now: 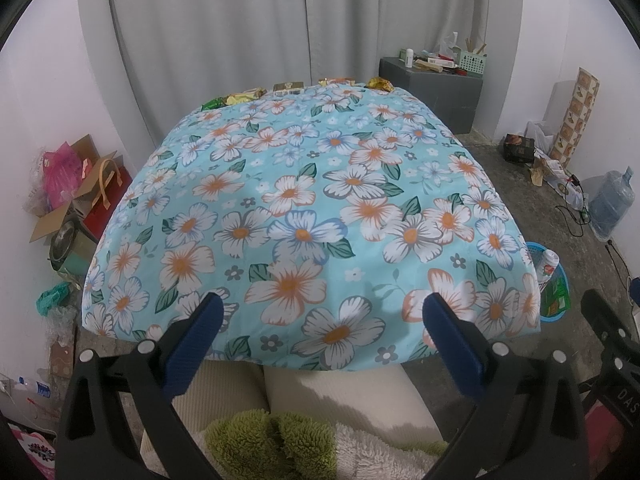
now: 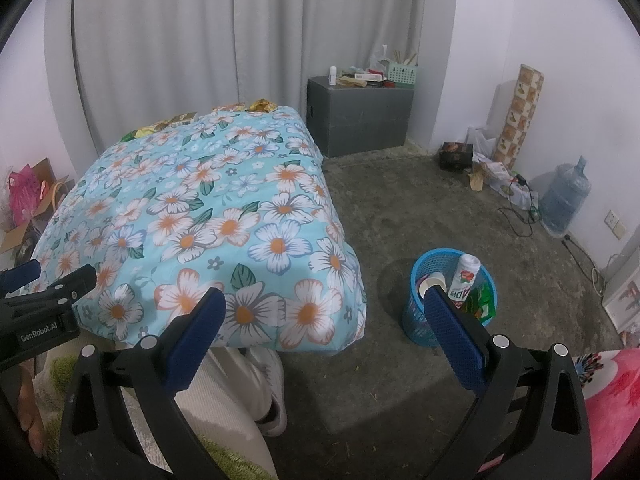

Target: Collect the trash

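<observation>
**Trash at the far edge, both hand-held grippers released**

Left wrist view: the left hand-held gripper (image 1: pixel 322 308) hangs spread wide and empty over the near edge of the flower-cloth surface (image 1: pixel 304 208). The wrappers (image 1: pixel 244 97) lie in a row along the far edge, well apart from it.

Right wrist view: the right hand-held gripper (image 2: pixel 324 308) is likewise released, holding nothing, above the near corner. The blue basket (image 2: pixel 420 320) stands on the floor just beyond its right finger, with a bottle (image 2: pixel 466 276) inside.
</observation>
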A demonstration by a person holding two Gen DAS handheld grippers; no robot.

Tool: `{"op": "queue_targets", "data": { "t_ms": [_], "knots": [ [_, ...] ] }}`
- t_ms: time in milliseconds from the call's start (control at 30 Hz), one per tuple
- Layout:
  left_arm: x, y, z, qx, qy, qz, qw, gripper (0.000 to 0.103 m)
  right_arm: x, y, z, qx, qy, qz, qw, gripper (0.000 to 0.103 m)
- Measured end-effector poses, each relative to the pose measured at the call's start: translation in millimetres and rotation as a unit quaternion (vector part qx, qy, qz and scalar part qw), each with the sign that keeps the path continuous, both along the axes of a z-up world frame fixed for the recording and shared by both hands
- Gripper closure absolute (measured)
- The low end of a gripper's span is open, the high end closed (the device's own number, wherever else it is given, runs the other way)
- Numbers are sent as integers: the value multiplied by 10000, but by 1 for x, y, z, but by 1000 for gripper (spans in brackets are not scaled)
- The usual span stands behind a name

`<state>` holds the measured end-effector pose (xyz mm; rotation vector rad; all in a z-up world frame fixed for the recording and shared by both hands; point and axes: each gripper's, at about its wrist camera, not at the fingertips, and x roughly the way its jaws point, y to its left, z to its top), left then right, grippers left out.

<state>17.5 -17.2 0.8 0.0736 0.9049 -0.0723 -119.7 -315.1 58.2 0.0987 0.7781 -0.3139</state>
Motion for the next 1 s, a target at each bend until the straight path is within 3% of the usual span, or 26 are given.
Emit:
{"op": "queue_targets", "data": {
  "t_ms": [1000],
  "knots": [
    [0, 0, 1, 11, -14, -2, 10000, 5, 1, -1, 0, 8, -6, -6, 10000, 8]
  ]
}}
